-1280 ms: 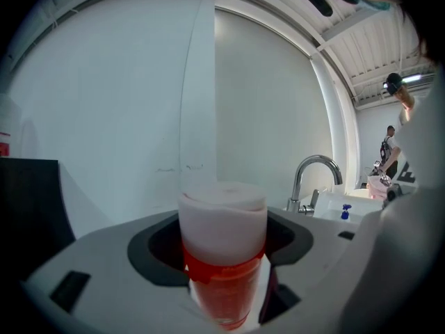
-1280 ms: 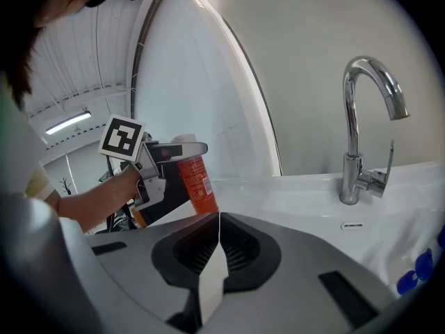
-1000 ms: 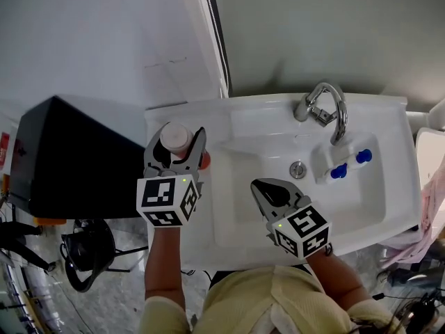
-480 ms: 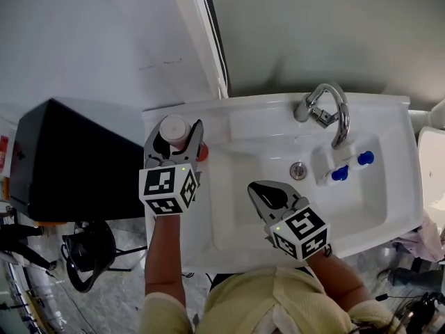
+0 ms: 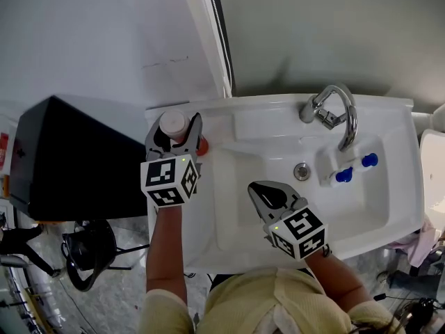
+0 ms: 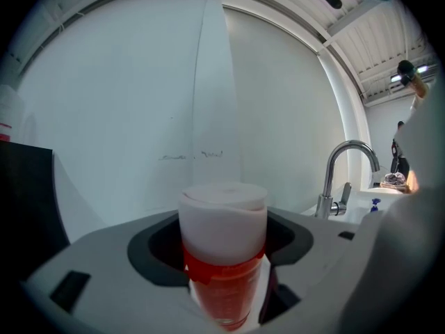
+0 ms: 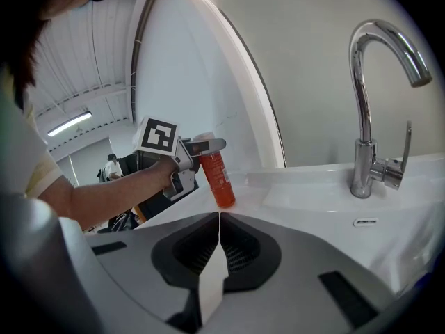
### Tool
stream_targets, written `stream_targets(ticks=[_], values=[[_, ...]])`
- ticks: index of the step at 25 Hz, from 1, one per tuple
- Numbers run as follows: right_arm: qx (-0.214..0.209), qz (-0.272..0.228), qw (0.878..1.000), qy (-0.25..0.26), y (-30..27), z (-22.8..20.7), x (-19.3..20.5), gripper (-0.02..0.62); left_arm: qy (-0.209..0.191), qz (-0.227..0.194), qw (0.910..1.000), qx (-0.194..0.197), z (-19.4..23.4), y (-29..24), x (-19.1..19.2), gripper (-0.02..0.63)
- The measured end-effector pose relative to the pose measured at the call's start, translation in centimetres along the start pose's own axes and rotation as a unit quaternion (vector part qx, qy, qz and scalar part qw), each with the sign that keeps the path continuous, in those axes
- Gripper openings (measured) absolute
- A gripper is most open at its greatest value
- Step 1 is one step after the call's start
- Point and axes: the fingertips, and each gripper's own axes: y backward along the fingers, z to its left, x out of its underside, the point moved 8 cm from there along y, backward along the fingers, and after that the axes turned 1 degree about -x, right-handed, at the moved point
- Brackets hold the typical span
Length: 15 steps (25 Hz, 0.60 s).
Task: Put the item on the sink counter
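Orange bottle (image 6: pixel 224 252) — left claw (image 5: pixel 175 124) clamps it; print unreadable.

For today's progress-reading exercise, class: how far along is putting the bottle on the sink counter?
Done: the orange plastic bottle with white cap stands upright on the white sink counter, base apparently touching it. In hand: the left gripper is clamped on it. Left: release and withdraw. The right gripper is shut, empty.

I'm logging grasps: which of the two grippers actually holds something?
The left gripper: its jaws clamp the white-capped orange bottle. The right gripper has its jaws together, empty.
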Motion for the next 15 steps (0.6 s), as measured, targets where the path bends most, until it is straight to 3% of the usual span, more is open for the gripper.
stream_targets(ticks=[15], values=[[0.001,0.003,1.000,-0.001,-0.33,0.63,0.06,0.026,-0.020,-0.024,0.9994,0.012,0.18,-0.33,0.49,0.322]])
